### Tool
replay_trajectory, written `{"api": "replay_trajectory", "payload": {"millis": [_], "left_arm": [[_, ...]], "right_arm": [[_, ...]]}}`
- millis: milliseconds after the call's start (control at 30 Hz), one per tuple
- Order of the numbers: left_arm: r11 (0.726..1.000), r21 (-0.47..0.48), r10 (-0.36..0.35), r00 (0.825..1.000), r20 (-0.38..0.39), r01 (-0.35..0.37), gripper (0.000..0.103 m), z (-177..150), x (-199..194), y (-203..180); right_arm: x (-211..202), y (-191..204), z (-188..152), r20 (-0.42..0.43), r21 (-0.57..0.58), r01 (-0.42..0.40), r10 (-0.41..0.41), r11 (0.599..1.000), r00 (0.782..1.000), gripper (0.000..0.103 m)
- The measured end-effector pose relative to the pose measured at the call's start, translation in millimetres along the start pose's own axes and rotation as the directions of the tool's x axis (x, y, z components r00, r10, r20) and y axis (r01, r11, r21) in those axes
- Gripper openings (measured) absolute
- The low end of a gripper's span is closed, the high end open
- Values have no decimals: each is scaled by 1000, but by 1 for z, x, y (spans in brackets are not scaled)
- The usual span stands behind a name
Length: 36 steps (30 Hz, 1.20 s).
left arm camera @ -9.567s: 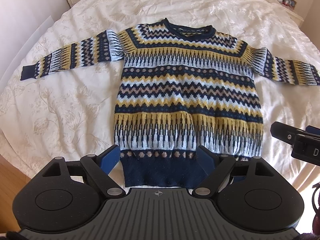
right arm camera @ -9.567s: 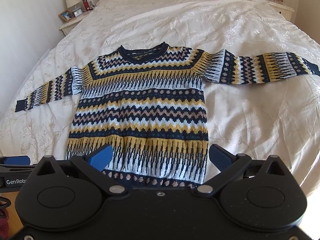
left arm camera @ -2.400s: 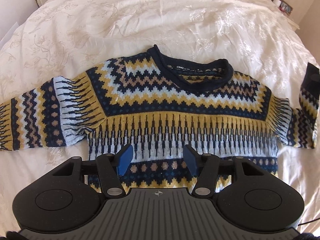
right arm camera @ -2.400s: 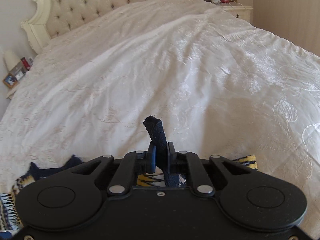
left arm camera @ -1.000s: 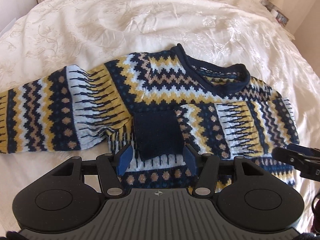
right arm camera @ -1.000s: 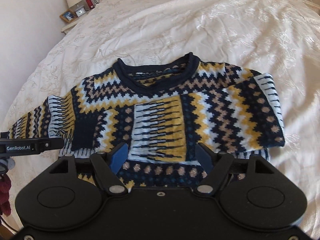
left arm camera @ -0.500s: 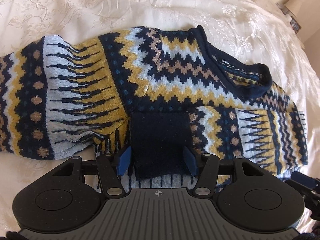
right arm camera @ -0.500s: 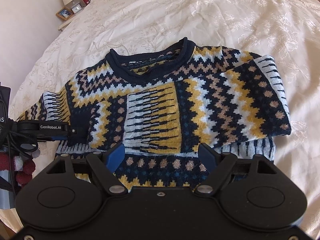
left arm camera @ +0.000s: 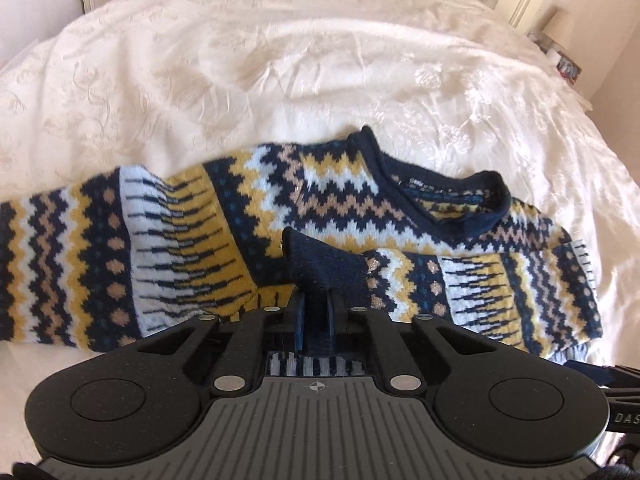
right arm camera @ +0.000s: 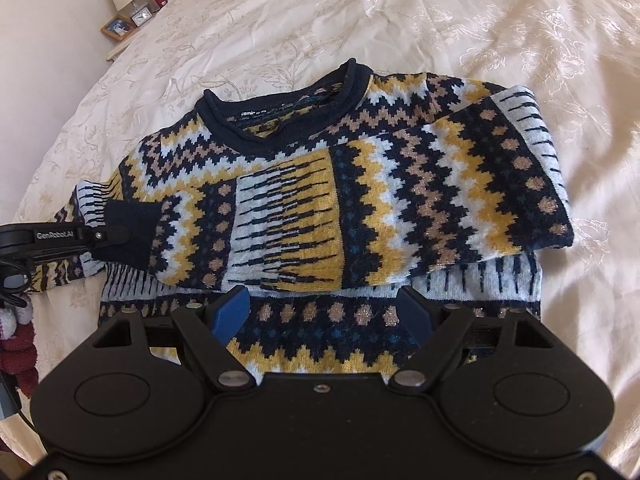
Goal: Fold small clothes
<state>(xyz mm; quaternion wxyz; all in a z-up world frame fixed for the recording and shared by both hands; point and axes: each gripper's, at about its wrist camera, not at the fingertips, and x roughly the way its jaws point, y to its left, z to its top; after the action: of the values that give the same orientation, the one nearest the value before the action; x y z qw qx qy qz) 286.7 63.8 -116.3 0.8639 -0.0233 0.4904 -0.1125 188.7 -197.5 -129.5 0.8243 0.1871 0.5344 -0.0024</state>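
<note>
One sleeve [right arm camera: 360, 200] of sweater [right arm camera: 304, 328] folded across chest. Left gripper [left arm camera: 314, 312] clamped on its cuff [left arm camera: 324, 264]; right gripper [right arm camera: 324, 312] spread, empty. Other sleeve [left arm camera: 80, 256] & body folds left.

Your navy, mustard and white zigzag-patterned knitted sweater [right arm camera: 320, 184] is lying face up on the bed, neckline away from you, its right sleeve [right arm camera: 400, 200] lying folded across the chest, navy cuff [left arm camera: 320, 268] lifting slightly off the knit.

Bare bedspread [right arm camera: 500, 20] lies open beyond the sweater [right arm camera: 360, 184]; the nightstand [right arm camera: 120, 40] stands well apart.
</note>
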Motion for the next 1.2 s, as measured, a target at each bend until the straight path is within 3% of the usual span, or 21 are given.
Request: {"api": "replay_trajectory", "payload": {"millis": [133,300,567,667,767,867,1033,1200], "left_arm": [[998,28,62,996,68,-64,10,10,-19,0],[999,-2,48,999,24,-48,10,12,-3,9],[995,16,104,994,-18,-103,10,5,20,12],[992,25,128,990,-51,-127,11,4,34,14],[987,23,160,982,-96,-158,16,2,48,17],[986,7,166,979,-114,-166,23,0,57,21],[986,13,166,978,-123,-166,31,0,65,23],[986,18,170,980,-105,-169,40,-1,68,22]], "right_arm": [[-5,-7,1,17,12,10,-10,1000,1000,82],[-5,-19,9,33,33,29,-30,999,999,82],[9,-51,50,87,84,67,-75,994,993,82],[23,-71,59,69,126,99,-108,987,992,82],[36,-90,64,27,158,150,-156,976,987,82],[42,-100,65,11,167,140,-144,976,990,84],[49,-90,59,20,103,137,-140,985,990,101],[57,-76,55,16,45,198,-199,979,980,103]]}}
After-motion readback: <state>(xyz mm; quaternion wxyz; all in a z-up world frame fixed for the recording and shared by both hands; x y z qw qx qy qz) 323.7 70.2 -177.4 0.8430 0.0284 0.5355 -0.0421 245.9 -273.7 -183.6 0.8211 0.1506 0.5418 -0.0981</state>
